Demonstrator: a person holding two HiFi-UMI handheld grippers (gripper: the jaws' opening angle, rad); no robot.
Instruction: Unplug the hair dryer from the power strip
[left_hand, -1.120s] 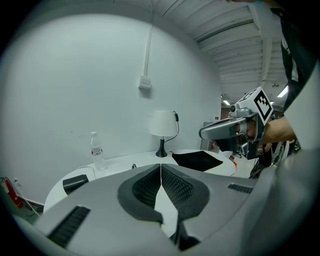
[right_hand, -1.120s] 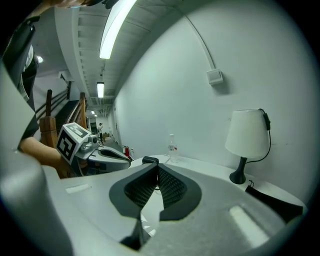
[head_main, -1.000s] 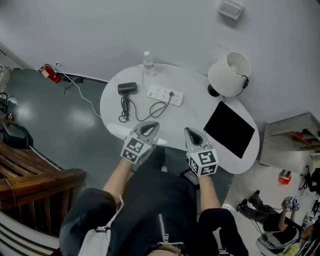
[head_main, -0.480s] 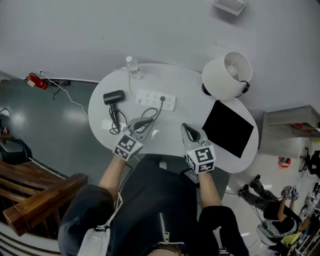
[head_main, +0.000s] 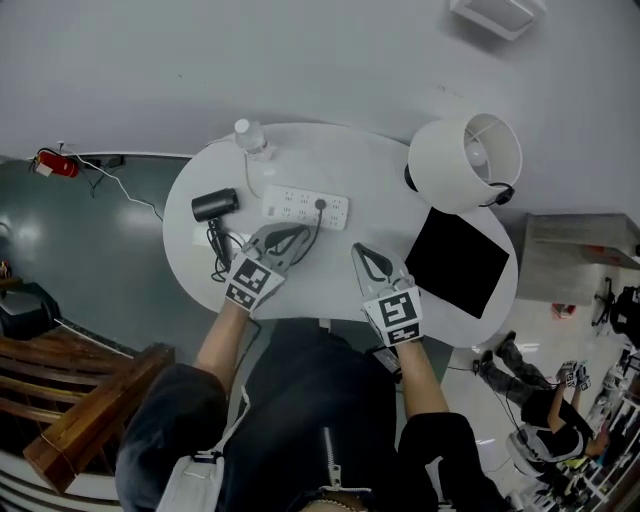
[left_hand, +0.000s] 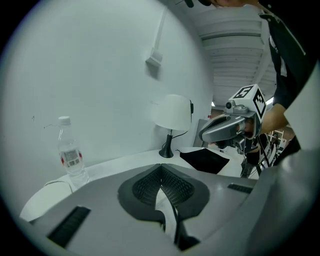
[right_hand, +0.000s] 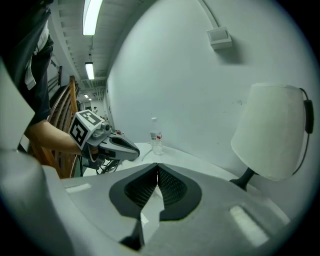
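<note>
A black hair dryer (head_main: 214, 205) lies at the left of the white table (head_main: 380, 170). Its black cord loops to a plug (head_main: 320, 204) seated in the white power strip (head_main: 305, 207). My left gripper (head_main: 293, 236) is shut and empty, its tips just in front of the strip, over the cord loop. My right gripper (head_main: 358, 251) is shut and empty, nearer the table's front edge, to the right of the strip. In the left gripper view the jaws (left_hand: 161, 167) meet tip to tip; the strip and dryer are hidden there. The right gripper view shows shut jaws (right_hand: 157, 166) and the left gripper (right_hand: 131, 148).
A clear water bottle (head_main: 250, 141) stands at the table's back left. A white lamp (head_main: 465, 162) stands at the back right, with a black mat (head_main: 457, 260) in front of it. A white cable runs off the table's left side to the floor.
Both grippers have moved forward over the table toward the power strip, still shut. The head view has shifted, so the table sits closer and more central.
</note>
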